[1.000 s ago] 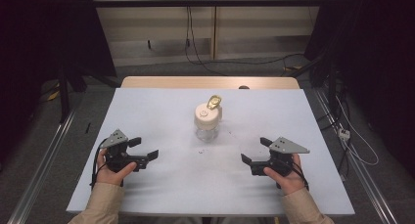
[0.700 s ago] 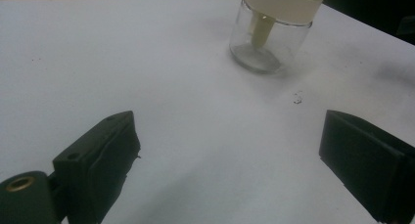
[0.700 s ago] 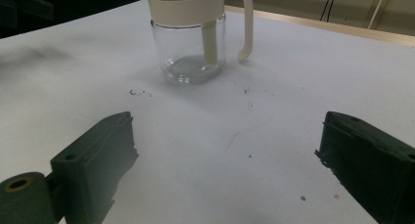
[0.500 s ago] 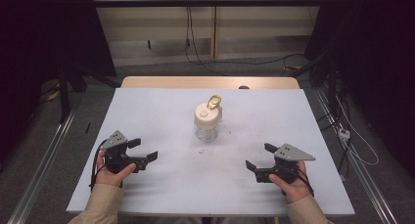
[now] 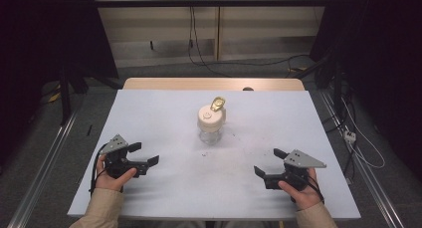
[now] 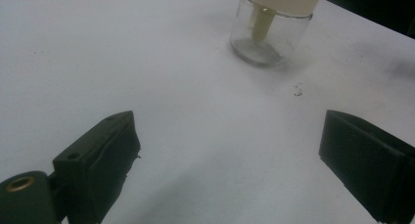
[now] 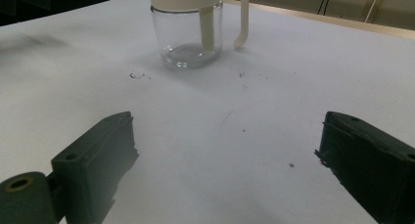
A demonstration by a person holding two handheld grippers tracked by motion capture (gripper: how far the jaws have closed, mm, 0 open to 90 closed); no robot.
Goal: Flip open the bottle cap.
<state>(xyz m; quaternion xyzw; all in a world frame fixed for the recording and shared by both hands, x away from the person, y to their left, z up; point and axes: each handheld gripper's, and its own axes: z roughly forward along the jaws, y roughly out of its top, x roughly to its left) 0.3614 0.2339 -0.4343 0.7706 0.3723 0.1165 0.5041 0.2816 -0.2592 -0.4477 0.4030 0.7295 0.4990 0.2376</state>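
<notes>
one jar, two open hand-held grippers

one glass jar with a cream lid and a gold tab stands upright near the middle of the white surface. no label or writing can be read on it. the left hand-held gripper rests near the front left, jaws spread wide and empty. the right hand-held gripper sits near the front right, jaws likewise apart, holding nothing. both are well apart from the jar. a few dark specks lie just beside the jar.
</notes>
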